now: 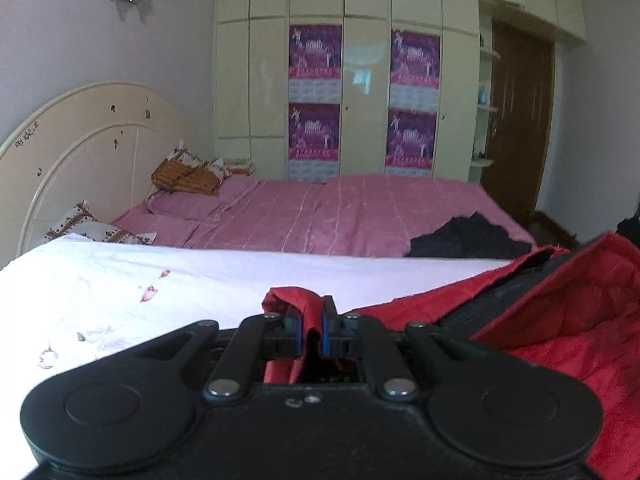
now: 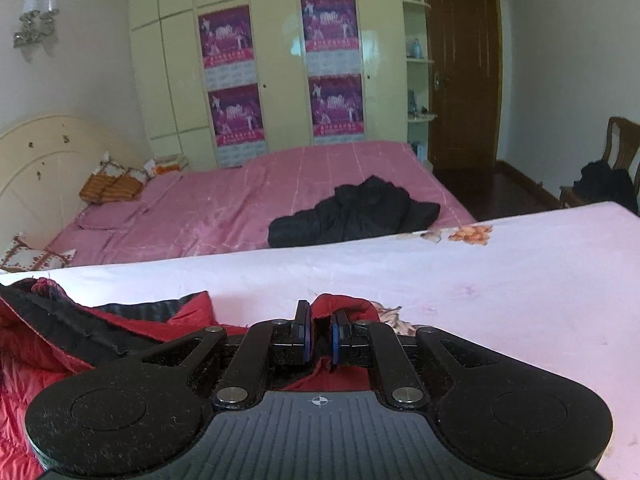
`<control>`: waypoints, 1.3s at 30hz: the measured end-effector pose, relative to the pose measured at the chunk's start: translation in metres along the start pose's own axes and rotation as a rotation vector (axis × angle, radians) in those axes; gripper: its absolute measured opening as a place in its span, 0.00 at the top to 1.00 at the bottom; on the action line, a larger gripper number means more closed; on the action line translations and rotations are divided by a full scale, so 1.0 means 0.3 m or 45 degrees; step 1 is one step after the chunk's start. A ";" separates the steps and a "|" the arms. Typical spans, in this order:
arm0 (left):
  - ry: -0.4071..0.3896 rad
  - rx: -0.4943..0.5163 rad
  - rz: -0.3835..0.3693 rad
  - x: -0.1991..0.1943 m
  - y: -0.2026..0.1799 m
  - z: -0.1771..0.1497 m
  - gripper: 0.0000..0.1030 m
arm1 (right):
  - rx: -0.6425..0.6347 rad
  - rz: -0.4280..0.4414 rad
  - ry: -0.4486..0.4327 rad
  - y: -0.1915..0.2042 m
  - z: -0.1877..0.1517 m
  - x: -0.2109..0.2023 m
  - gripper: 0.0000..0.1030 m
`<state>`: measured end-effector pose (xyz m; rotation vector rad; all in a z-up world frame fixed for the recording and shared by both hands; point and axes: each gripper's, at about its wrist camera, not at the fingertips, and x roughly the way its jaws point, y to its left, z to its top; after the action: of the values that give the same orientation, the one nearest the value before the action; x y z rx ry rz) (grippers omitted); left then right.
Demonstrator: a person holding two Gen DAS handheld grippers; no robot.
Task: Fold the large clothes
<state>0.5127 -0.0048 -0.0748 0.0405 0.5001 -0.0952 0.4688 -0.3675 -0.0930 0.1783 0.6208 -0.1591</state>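
The red jacket (image 1: 560, 320) lies lengthwise across the white sheet (image 1: 160, 280), between the left gripper (image 1: 311, 328) and right gripper (image 2: 320, 336), each clenched on its fabric; pink bed (image 2: 240, 200) beyond the sheet

The jacket (image 2: 24, 360) lies on the near sheet (image 2: 480, 280); behind it, a dark garment (image 2: 352, 212) on the bed (image 2: 224, 204).

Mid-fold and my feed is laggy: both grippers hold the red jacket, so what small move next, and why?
Probably lay the pinched edge flat on the white sheet ahead: left gripper and right gripper both clamp red jacket fabric, which trails bunched behind them.
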 end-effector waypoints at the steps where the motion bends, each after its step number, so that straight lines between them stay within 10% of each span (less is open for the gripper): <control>1: 0.018 0.003 0.004 0.029 -0.005 -0.006 0.92 | -0.002 -0.004 0.015 0.002 -0.002 0.036 0.91; 11: 0.175 -0.004 0.030 0.189 0.019 -0.027 0.83 | 0.054 -0.025 0.162 -0.038 -0.033 0.238 0.90; 14: 0.193 -0.051 0.028 0.210 0.030 -0.021 0.75 | 0.067 -0.042 0.145 -0.032 -0.030 0.241 0.55; 15: 0.193 -0.075 0.023 0.210 0.035 -0.019 0.72 | 0.066 -0.063 0.116 -0.027 -0.027 0.234 0.27; 17: 0.174 -0.100 0.030 0.213 0.038 -0.014 0.39 | 0.021 -0.128 0.032 -0.006 -0.017 0.217 0.07; 19: 0.099 -0.092 0.108 0.190 0.035 -0.009 0.07 | 0.012 -0.115 0.026 -0.003 -0.002 0.219 0.07; 26: 0.012 -0.021 0.018 0.104 0.009 -0.017 0.17 | -0.069 -0.079 -0.029 0.039 -0.030 0.172 0.08; 29: 0.018 0.060 -0.038 0.079 -0.050 -0.041 0.21 | -0.139 -0.040 0.003 0.086 -0.061 0.165 0.44; 39: 0.130 0.204 -0.015 0.165 -0.168 -0.175 0.31 | -0.285 -0.009 0.092 0.227 -0.200 0.261 0.45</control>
<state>0.5258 -0.0556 -0.1454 0.2000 0.5937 -0.1455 0.5114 -0.2958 -0.1792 -0.0344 0.7059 -0.0895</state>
